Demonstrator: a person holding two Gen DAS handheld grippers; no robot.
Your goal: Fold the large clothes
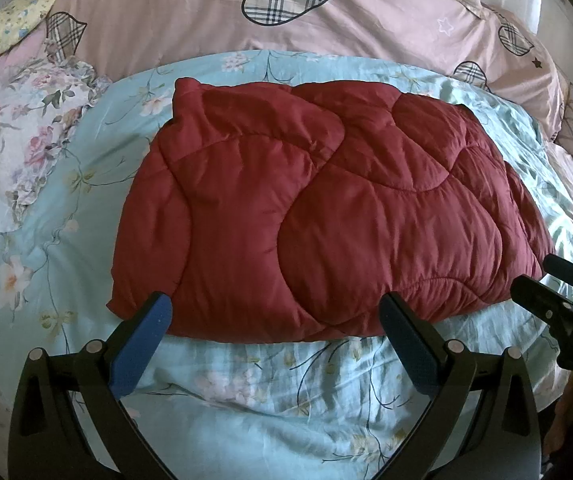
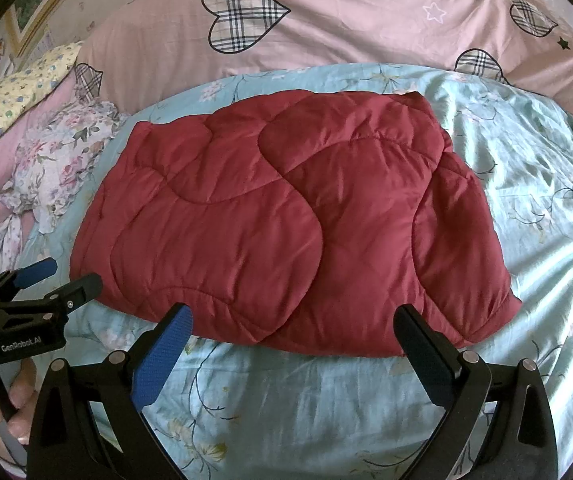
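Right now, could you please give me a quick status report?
Left tool and right tool open, empty. Red quilted garment folded flat on blue floral sheet. Nothing on it.

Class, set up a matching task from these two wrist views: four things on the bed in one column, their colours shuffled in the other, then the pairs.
1 puffy quilted garment
2 floral bed sheet
3 heart-print duvet
4 small-flowered pillow at the far left

A pink
B yellow
C dark red
D light blue

Pairs: 1-C, 2-D, 3-A, 4-B
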